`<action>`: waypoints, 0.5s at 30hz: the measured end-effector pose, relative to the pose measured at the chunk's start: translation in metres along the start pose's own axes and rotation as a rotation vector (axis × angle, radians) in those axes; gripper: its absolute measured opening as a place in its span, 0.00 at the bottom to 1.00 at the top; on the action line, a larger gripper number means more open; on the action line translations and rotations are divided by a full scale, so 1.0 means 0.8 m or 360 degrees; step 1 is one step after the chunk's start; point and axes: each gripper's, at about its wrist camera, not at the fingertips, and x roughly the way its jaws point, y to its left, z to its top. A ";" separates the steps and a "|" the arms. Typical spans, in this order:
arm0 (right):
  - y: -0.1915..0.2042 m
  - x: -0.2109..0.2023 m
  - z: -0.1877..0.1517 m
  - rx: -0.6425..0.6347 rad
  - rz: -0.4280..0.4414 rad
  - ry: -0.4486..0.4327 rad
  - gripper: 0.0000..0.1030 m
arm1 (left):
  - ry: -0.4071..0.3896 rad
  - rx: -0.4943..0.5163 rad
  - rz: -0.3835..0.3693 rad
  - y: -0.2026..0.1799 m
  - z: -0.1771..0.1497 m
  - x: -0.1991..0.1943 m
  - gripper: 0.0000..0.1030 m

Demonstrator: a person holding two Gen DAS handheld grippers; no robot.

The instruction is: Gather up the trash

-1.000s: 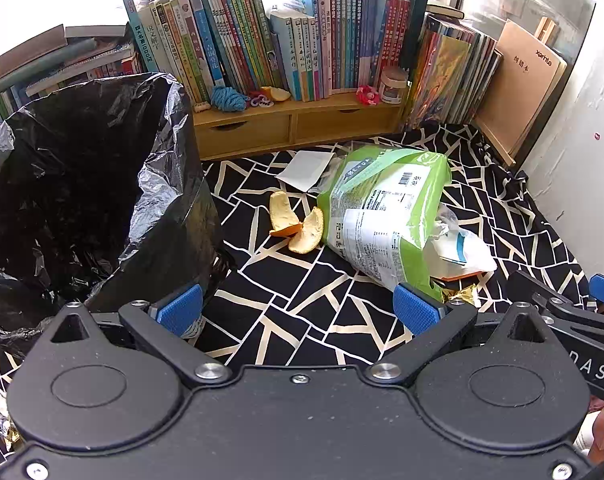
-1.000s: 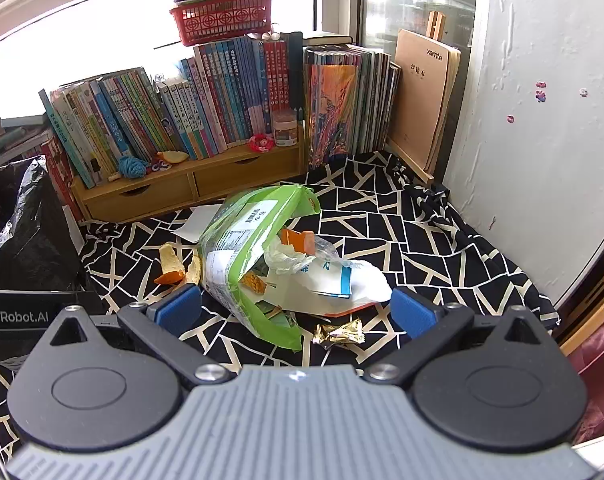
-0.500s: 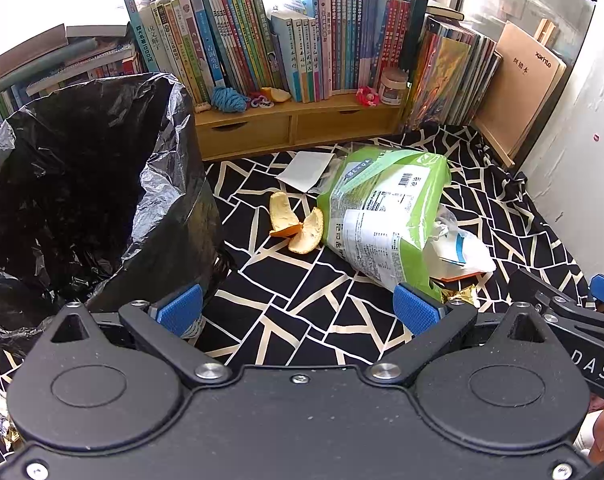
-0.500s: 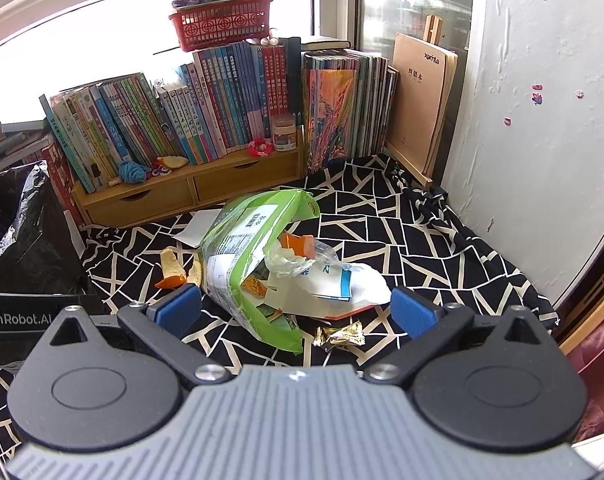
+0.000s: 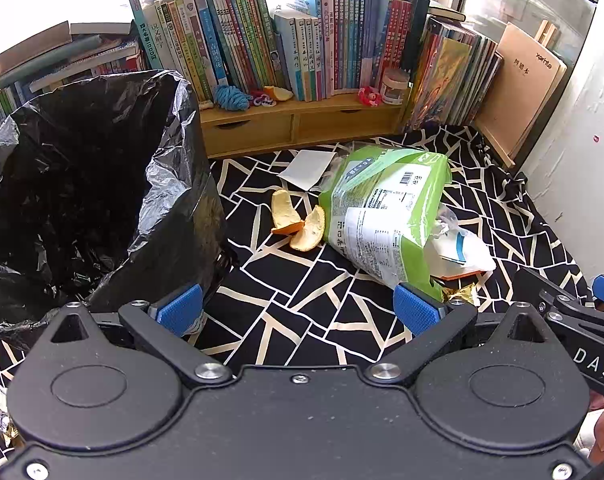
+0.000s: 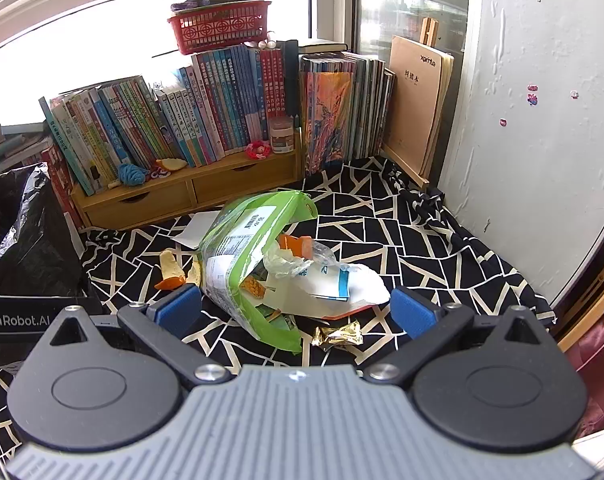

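Note:
A green and white snack bag [image 5: 386, 208] [image 6: 245, 256] lies on the black patterned cloth, its mouth spilling a white packet [image 6: 342, 284] [image 5: 462, 248] and orange scraps. Orange peels [image 5: 297, 220] [image 6: 173, 272] rest to its left, and a white paper [image 5: 308, 164] lies behind it. A gold wrapper [image 6: 338, 336] [image 5: 460, 294] sits at its near end. A black trash bag [image 5: 81, 192] [image 6: 25, 236] stands open at the left. My left gripper [image 5: 297, 312] is open over bare cloth, short of the bag. My right gripper [image 6: 295, 312] is open, its fingers either side of the bag's mouth.
A wooden drawer shelf [image 5: 302, 120] [image 6: 189, 188] packed with books runs along the back, with blue yarn [image 5: 229, 98] and a small jar [image 6: 281, 140] on it. A red basket [image 6: 221, 28] tops the books. A white wall [image 6: 534, 120] closes the right side.
The right gripper has edged a little forward and lower toward the spilled bag. The left gripper has barely moved. Both stay open.

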 end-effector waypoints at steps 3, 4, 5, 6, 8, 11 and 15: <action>0.000 -0.001 -0.001 -0.0001 -0.0001 -0.0001 1.00 | -0.0001 0.0000 -0.0002 0.001 0.000 0.000 0.99; 0.000 -0.001 -0.001 0.0000 -0.0001 -0.0001 1.00 | 0.0000 0.0001 -0.0002 0.001 0.000 0.001 0.99; 0.000 -0.001 -0.001 0.0000 0.0000 -0.0001 1.00 | 0.0000 0.0001 -0.0002 0.001 0.000 0.001 0.99; 0.001 -0.002 -0.002 0.0000 0.0002 -0.0002 1.00 | -0.0001 0.0001 -0.0002 0.001 0.000 0.001 0.99; 0.002 -0.004 -0.003 0.0000 0.0007 -0.0003 1.00 | 0.0000 0.0001 -0.0003 0.001 0.000 0.001 0.99; 0.003 -0.007 -0.005 -0.0003 0.0011 -0.0008 1.00 | -0.0001 0.0001 -0.0003 0.001 0.000 0.001 0.99; 0.004 -0.009 -0.006 -0.0003 0.0012 -0.0012 1.00 | -0.0004 0.0001 -0.0004 0.002 -0.001 -0.001 0.99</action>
